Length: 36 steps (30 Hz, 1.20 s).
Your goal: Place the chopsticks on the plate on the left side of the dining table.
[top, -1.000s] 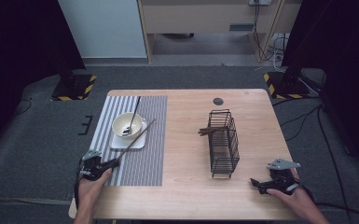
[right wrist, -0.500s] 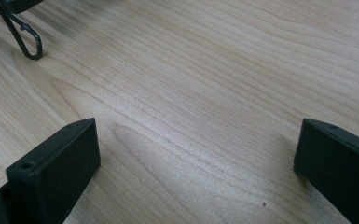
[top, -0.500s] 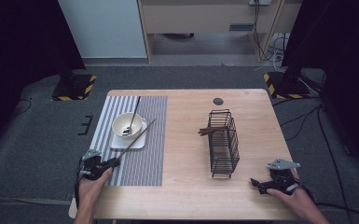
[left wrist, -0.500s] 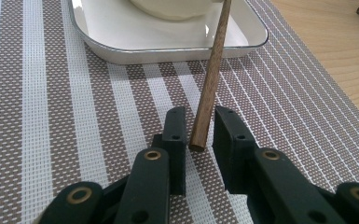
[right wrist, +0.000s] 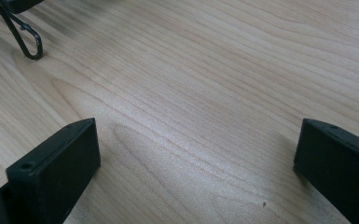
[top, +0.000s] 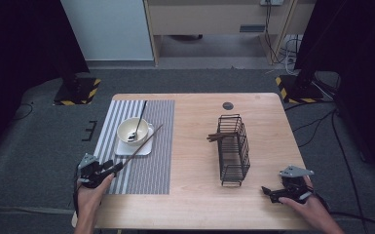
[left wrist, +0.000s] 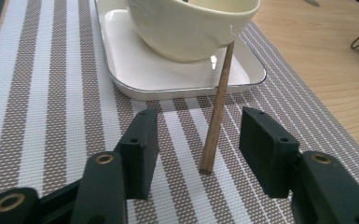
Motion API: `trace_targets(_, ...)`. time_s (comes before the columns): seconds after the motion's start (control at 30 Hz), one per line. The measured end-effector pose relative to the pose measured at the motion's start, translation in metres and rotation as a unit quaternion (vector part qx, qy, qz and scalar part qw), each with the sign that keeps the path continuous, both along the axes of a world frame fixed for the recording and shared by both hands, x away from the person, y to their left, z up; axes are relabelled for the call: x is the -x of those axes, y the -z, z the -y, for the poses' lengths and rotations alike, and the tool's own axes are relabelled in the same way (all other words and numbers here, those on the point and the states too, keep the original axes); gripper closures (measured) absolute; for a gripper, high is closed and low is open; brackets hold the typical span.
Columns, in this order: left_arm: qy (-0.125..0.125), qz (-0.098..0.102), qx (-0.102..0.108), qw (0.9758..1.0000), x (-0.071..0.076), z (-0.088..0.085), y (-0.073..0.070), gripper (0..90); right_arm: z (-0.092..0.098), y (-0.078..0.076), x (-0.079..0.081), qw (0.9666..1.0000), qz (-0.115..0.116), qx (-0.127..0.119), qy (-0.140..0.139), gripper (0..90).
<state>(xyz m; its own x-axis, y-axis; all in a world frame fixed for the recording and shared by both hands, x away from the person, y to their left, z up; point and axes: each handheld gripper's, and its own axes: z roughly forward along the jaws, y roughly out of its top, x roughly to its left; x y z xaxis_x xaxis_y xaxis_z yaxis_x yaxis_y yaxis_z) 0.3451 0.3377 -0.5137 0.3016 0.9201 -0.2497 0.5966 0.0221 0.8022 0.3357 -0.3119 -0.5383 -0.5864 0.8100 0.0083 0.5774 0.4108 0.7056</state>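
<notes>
the wooden table [top: 195, 146] filled the middle of the high view, its bare top also showing under the right gripper's camera. the striped placemat [top: 146, 165] covered the table's 9 o'clock side, running from the far edge toward the near edge. the black wire basket [top: 234, 148] stood on bare wood at about 3 o'clock of the table's middle, well apart from the placemat, with some brown sticks [top: 217, 138] poking out of its far end toward 9 o'clock. one wire foot of the basket appeared at the 11 o'clock corner of the right gripper view.

the white tray [top: 135, 146] lay on the far half of the placemat, and the cream bowl [top: 133, 130] sat on it. a dark spoon [top: 139, 122] rested in the bowl, its handle pointing toward 12 o'clock. a single brown chopstick [top: 141, 144] leaned across the tray's rim beside the bowl, sloping from 1 o'clock down to 7 o'clock, its low end resting on the placemat.

the left gripper [top: 113, 168] sat at the placemat's 7 o'clock corner, held by the left hand [top: 91, 190]. its jaws were released, spread wide, with the chopstick's low end standing between them and touching neither. the right gripper [top: 268, 191] rested on bare wood at the table's 5 o'clock corner, just past the basket's near end, held by the right hand [top: 304, 204]; its jaws were spread wide apart with nothing but wood between them. a small dark disc [top: 228, 105] lay on the table at 12 o'clock.
</notes>
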Motion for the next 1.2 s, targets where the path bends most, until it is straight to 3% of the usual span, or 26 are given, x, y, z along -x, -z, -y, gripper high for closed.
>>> trace_targets(0.17, -0.002, 0.002, 0.000, 1.0000, -0.003, 0.000, 0.000, 36.9, 0.000, 0.000, 0.000, 1.0000, 0.001, 0.001, 0.001, 0.2)
trace_targets(0.43, 0.025, 0.009, -0.002, 0.9997, -0.009, 0.013, -0.005, 26.9, 0.000, 0.000, 0.001, 1.0000, 0.000, 0.000, 0.002, 0.2)
trace_targets(0.57, 0.035, 0.009, -0.013, 0.9993, -0.013, 0.018, -0.005, 20.6, 0.000, 0.000, 0.001, 1.0000, 0.000, 0.001, 0.002, 0.2)
trace_targets(0.77, 0.034, 0.008, -0.002, 0.9994, -0.016, 0.020, -0.005, 15.0, 0.000, 0.000, 0.002, 1.0000, 0.000, 0.001, 0.005, 0.2)
trace_targets(1.0, 0.041, 0.032, 0.018, 0.9985, -0.017, 0.022, -0.006, 10.9, 0.000, 0.000, 0.005, 1.0000, 0.000, 0.000, 0.008, 0.2)
trace_targets(1.2, 0.061, 0.060, 0.011, 0.9962, -0.012, 0.031, -0.011, 13.7, 0.001, 0.000, 0.006, 1.0000, 0.000, 0.001, 0.007, 0.2)
